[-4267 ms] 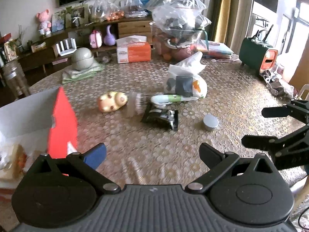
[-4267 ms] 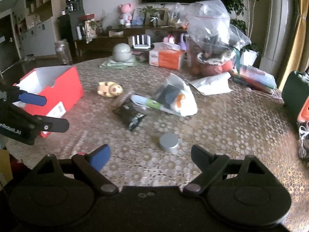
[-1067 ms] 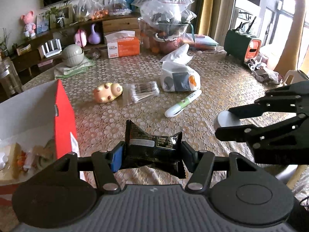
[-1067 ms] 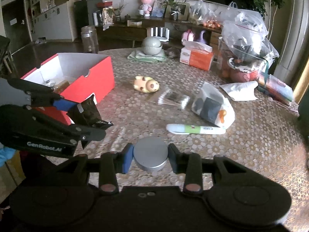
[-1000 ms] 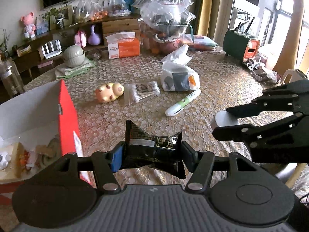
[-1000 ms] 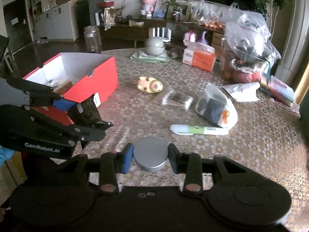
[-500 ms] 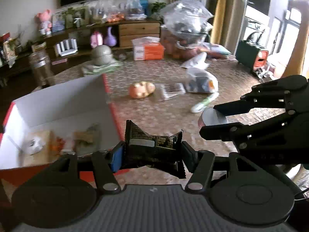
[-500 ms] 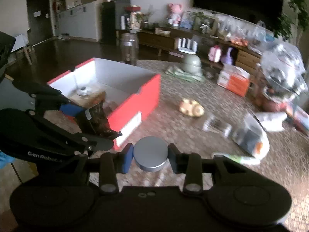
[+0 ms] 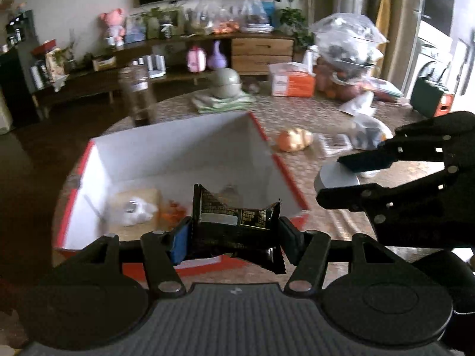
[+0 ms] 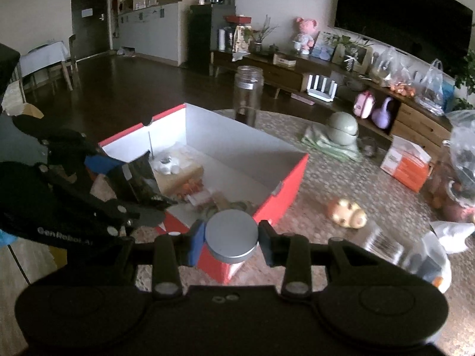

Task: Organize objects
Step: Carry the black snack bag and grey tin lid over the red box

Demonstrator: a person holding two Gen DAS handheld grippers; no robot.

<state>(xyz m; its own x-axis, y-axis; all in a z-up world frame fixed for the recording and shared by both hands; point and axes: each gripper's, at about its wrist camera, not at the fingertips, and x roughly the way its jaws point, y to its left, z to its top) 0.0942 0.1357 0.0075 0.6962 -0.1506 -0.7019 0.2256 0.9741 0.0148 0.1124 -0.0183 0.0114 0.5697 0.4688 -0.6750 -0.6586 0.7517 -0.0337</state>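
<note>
Left wrist view is showing the left claw [image 9: 234,231] gripping a black snack packet [image 9: 234,222] and the right claw [image 9: 335,178] pinching a round silver tin [image 9: 334,178] at the red box [image 9: 285,172] — a few items are already lying inside, neither load is dropped yet, and the yellow toy [image 9: 294,139], bagged item [image 9: 368,133] and more are still waiting on the bench [image 9: 311,160].

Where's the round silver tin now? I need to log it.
Clamped in the right gripper, the silver tin hangs by the red box's near corner.

A dark wood floor [image 10: 124,89] runs back to a dark door [image 10: 89,17] and pale wall cabinets [image 10: 148,32]. A long low wooden sideboard [image 10: 297,74] stands under a big black television [image 10: 400,14]. Yellow curtains [image 9: 389,20] hang beside a bright window [image 9: 463,29].
</note>
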